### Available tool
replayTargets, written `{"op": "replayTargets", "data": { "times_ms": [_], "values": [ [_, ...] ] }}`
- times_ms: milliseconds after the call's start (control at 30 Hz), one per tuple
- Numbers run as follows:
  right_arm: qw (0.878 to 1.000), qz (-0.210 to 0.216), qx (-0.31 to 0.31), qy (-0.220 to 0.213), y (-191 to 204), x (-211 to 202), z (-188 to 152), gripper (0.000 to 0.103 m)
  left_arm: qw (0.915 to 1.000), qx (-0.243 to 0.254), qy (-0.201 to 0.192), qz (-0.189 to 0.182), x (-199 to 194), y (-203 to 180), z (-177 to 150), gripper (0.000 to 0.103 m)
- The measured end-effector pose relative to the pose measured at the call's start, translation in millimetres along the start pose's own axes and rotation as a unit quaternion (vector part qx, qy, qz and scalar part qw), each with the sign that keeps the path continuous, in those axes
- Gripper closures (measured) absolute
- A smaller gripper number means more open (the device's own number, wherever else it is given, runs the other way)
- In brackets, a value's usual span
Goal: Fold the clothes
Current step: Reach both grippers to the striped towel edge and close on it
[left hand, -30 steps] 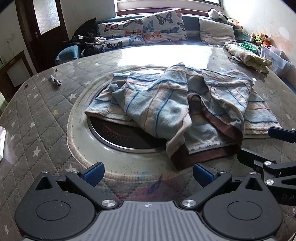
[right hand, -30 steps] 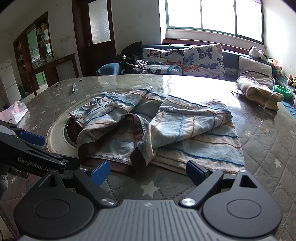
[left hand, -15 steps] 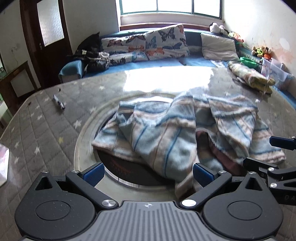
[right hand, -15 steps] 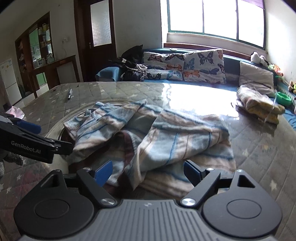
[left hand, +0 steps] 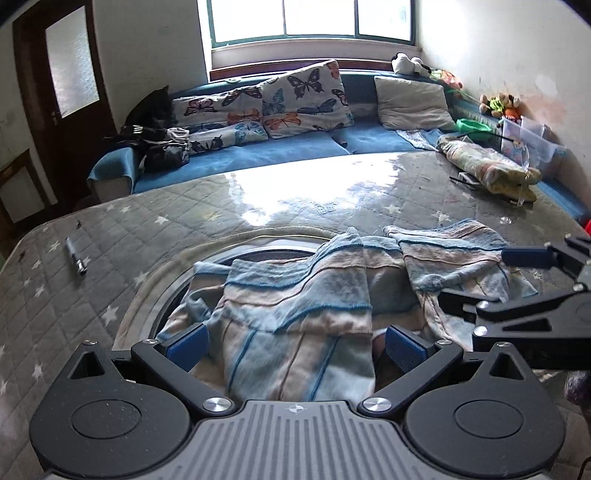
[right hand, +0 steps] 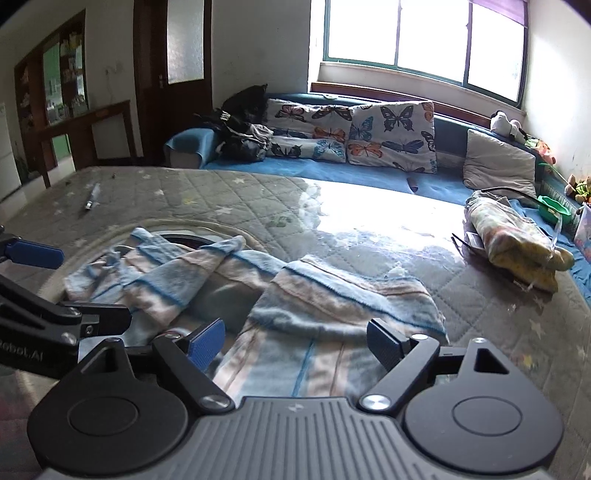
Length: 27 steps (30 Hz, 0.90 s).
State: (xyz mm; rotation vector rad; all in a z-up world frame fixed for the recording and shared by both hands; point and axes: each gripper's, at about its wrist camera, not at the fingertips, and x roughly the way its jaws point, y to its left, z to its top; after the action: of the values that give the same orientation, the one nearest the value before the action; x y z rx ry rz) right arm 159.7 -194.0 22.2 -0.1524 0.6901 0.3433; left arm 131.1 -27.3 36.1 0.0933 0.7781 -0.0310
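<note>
We are working over a grey quilted bench (left hand: pixel 110 236) with stars, a blue sofa (left hand: pixel 295 147) and window (left hand: pixel 310 18) lying far. Since a second ago, both grippers are closing in over the rumpled striped towel (left hand: pixel 295 314). Its long axis is running left to right. Left gripper (left hand: pixel 295 343) and right gripper (right hand: pixel 295 341) are gaping, gripping nothing.

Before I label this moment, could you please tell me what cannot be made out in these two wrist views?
- Near edge of the striped towel: hidden below the left gripper body in the left view, and below the right gripper in the right view.
- Dark round inset in the table: mostly covered by the towel.
- Small pen-like object: too small to identify.
</note>
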Motion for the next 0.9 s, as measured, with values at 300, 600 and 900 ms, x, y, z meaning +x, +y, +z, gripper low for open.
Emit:
{"op": "replayTargets", "data": {
  "times_ms": [300,600,900],
  "values": [
    [1.000,-0.020,0.013,0.005,-19.4,14.3,11.3,0.009,0.9995,0.027,-0.006,-0.018,23.6,-11.8,12.9,0.000],
    [0.999,-0.031,0.020,0.006,-31.1,15.8,10.7,0.004,0.9990,0.035,-0.001,-0.027,45.6,-9.4,16.3,0.004],
    [1.000,-0.009,-0.006,0.007,-14.5,15.4,12.1,0.002,0.9996,0.005,0.005,-0.028,43.3,13.4,5.8,0.050]
  ]
}}
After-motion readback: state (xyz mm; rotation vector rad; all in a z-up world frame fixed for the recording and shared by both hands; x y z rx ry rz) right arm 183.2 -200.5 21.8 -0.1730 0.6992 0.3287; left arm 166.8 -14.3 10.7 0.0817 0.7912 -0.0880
